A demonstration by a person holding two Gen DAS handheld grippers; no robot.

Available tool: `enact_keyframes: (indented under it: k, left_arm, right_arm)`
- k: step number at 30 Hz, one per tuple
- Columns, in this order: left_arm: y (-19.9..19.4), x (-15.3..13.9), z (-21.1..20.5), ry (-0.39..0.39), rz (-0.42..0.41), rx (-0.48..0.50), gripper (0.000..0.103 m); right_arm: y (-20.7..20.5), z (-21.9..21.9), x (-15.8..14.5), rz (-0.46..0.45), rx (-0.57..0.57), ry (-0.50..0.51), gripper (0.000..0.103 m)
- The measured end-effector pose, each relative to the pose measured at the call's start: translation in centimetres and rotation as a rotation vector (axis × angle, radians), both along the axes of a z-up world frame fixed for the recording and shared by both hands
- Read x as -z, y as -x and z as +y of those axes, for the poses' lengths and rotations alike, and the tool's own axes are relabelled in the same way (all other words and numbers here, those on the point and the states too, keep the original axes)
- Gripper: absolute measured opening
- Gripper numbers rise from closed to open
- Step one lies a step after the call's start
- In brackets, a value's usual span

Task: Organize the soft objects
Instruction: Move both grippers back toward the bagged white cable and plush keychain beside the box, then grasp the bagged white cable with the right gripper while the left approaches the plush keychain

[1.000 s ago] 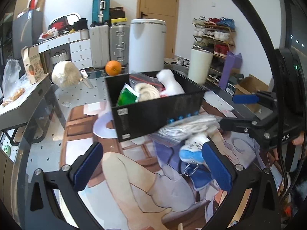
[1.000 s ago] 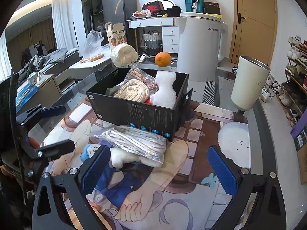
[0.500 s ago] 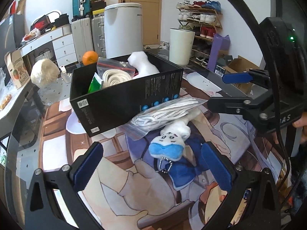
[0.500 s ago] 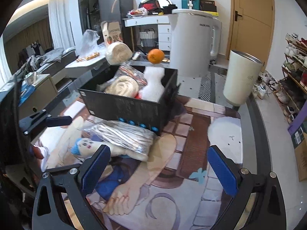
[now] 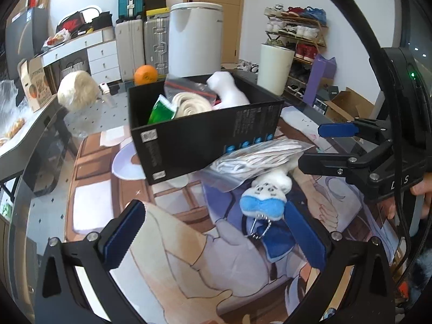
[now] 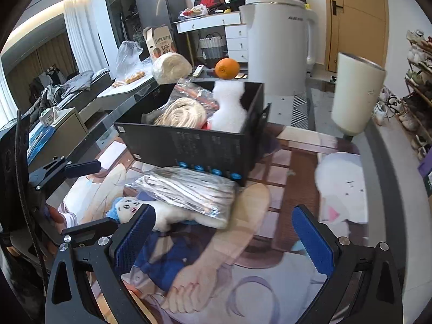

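Note:
A black box (image 5: 205, 132) (image 6: 205, 148) on the printed mat holds a bagged rope coil (image 5: 190, 105) (image 6: 181, 113), a white plush (image 5: 229, 91) (image 6: 229, 105) and a green packet (image 5: 160, 110). In front of it a clear bag of white cord (image 5: 256, 159) (image 6: 189, 191) lies over a small blue-capped plush doll (image 5: 263, 198) (image 6: 127, 208). My left gripper (image 5: 216, 232) is open and empty, the doll just ahead near its right finger. My right gripper (image 6: 224, 240) is open and empty, its left finger (image 6: 135, 232) beside the doll.
An orange (image 5: 145, 74) (image 6: 227, 68), a cream fluffy ball (image 5: 77, 90) (image 6: 171, 67) and a white appliance (image 5: 195, 37) (image 6: 278, 51) stand behind the box. A cream bin (image 6: 356, 94) stands at right. The right gripper shows in the left wrist view (image 5: 324, 143).
The left gripper has pulled back and turned left a little; the box now sits more central. The right gripper has moved closer to the bag and doll.

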State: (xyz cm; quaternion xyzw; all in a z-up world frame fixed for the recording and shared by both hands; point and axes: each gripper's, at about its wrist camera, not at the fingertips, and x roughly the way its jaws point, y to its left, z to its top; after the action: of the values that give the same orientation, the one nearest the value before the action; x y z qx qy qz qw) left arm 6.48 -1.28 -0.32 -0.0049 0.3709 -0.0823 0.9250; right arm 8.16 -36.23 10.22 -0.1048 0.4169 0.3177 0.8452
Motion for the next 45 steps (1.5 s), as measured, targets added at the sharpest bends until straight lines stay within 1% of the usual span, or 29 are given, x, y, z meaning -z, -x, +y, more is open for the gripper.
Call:
enact_keyframes:
  k: [6,9,13,19,22,23,30,39,42,44,45]
  left_arm:
    - [0.7,0.0,0.1,-0.019,-0.001,0.003,0.103]
    - [0.8,-0.1,0.6,0.0,-0.001,0.0,0.103]
    - [1.2,0.0,1.3,0.003,0.005,-0.009,0.103]
    - [1.0,0.3,2.4,0.04,0.025,-0.036,0.103]
    - [0.8,0.5,2.6,0.05,0.039,-0.047,0.103]
    - [0.8,0.5,2.7,0.053,0.041,-0.047,0.103]
    - [0.8,0.6,2.9,0.07,0.043,-0.046,0.103]
    - [0.7,0.7,2.9,0.064,0.049,-0.056,0.103]
    - [0.7,0.7,3.0,0.069,0.051,-0.058,0.103]
    - [0.7,0.7,3.1,0.072,0.05,-0.056,0.103]
    - [0.7,0.7,3.0,0.071,0.051,-0.055,0.103]
  right_arm:
    - [-0.3,2.2,0.4,0.039,-0.022,0.005,0.102]
    - [-0.7,3.5,0.6,0.052,-0.034,0.024,0.102]
    - [-1.0,5.3,1.2,0.08,-0.062,0.049,0.102]
    - [-1.8,7.3,2.3,0.087,-0.068,0.106,0.102]
    - [-1.8,7.9,2.4,0.056,-0.065,0.117,0.102]
    - [-2.0,8.0,2.6,0.062,-0.063,0.118,0.102]
    - [-2.0,8.1,2.8,0.064,-0.027,0.1,0.102]
    - [-1.9,8.4,2.9,0.064,-0.017,0.072,0.102]
    - [-2.0,8.8,3.1,0.055,-0.003,0.076,0.102]
    - [-1.9,8.7,3.0,0.039,0.01,0.056,0.102]
    - [-1.9,8.6,2.9,0.033,0.017,0.042,0.1]
